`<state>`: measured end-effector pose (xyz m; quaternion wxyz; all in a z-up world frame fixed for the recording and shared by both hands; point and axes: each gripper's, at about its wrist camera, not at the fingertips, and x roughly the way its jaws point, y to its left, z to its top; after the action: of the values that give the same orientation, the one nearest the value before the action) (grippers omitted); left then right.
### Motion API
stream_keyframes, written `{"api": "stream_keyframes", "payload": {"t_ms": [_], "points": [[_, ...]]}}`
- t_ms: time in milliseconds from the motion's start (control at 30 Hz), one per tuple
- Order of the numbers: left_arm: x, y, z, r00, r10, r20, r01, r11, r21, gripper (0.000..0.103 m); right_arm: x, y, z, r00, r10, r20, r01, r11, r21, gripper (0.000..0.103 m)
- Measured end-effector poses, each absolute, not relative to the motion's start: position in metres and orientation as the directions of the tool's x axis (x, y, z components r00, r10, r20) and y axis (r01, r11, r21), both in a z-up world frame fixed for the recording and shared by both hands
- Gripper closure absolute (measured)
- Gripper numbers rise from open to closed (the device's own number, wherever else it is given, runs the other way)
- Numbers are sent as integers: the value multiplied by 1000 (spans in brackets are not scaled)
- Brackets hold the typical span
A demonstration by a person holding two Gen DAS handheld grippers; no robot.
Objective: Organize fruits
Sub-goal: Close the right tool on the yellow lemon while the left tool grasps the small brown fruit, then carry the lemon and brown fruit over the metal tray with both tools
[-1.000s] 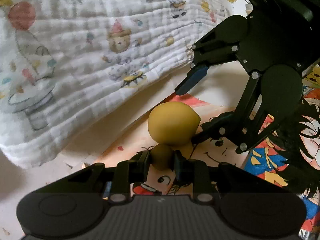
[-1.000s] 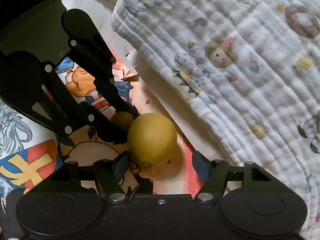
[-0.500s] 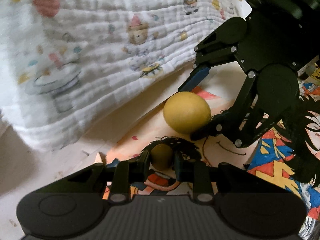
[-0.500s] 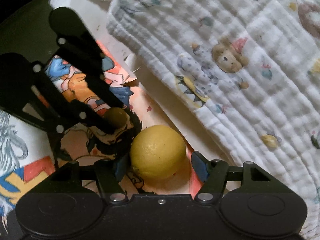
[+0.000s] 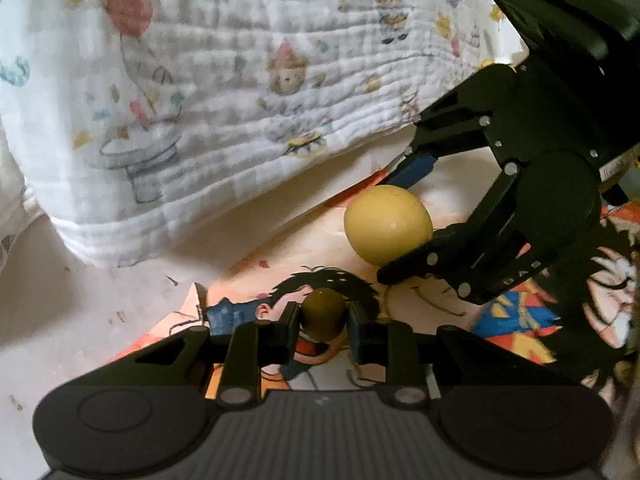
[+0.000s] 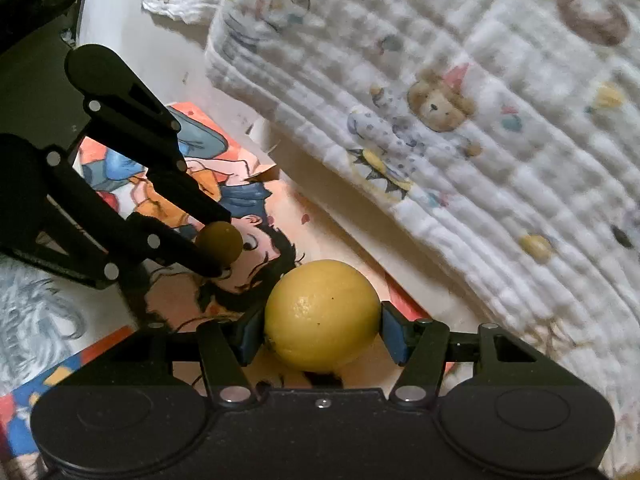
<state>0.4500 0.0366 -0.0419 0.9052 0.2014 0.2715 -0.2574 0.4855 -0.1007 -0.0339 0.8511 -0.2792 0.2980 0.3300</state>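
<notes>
A yellow lemon (image 6: 320, 312) lies on a cartoon-printed sheet (image 6: 280, 208). My right gripper (image 6: 322, 330) has it between its blue pads (image 6: 250, 334); the jaws are closing and both pads touch the lemon's sides. The left wrist view shows the same lemon (image 5: 386, 224) inside the right gripper (image 5: 400, 222), one finger above it and one below. My left gripper (image 5: 323, 312) is shut on a small olive-brown round fruit (image 5: 323, 320), held just off the sheet, nearer than the lemon. In the right wrist view that small fruit (image 6: 222, 242) sits in the left gripper (image 6: 218, 243), left of the lemon.
A thick white muslin blanket (image 5: 224, 92) with bears and balloons lies folded along the far side, its edge close to the lemon. The same blanket (image 6: 480, 140) fills the right of the right wrist view. A bare cream surface (image 5: 100, 300) lies left of the sheet.
My left gripper has drawn back from the lemon with the small fruit in it. The right gripper's jaws have closed in until the pads meet the lemon.
</notes>
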Motion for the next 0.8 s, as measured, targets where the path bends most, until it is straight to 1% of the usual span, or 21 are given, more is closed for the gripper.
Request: {"api": "stream_keyframes", "payload": {"t_ms": [400, 667, 800], "points": [[395, 8, 7, 729, -386, -565, 589, 775, 231, 76, 423, -146, 13, 649, 468, -600, -701, 675, -232, 42], [347, -19, 31, 717, -445, -537, 628, 746, 221, 76, 362, -191, 45, 662, 476, -579, -693, 683, -231, 42], [321, -26, 36, 699, -486, -525, 649, 739, 179, 76, 329, -216, 54, 680, 461, -570, -667, 711, -221, 42]]}}
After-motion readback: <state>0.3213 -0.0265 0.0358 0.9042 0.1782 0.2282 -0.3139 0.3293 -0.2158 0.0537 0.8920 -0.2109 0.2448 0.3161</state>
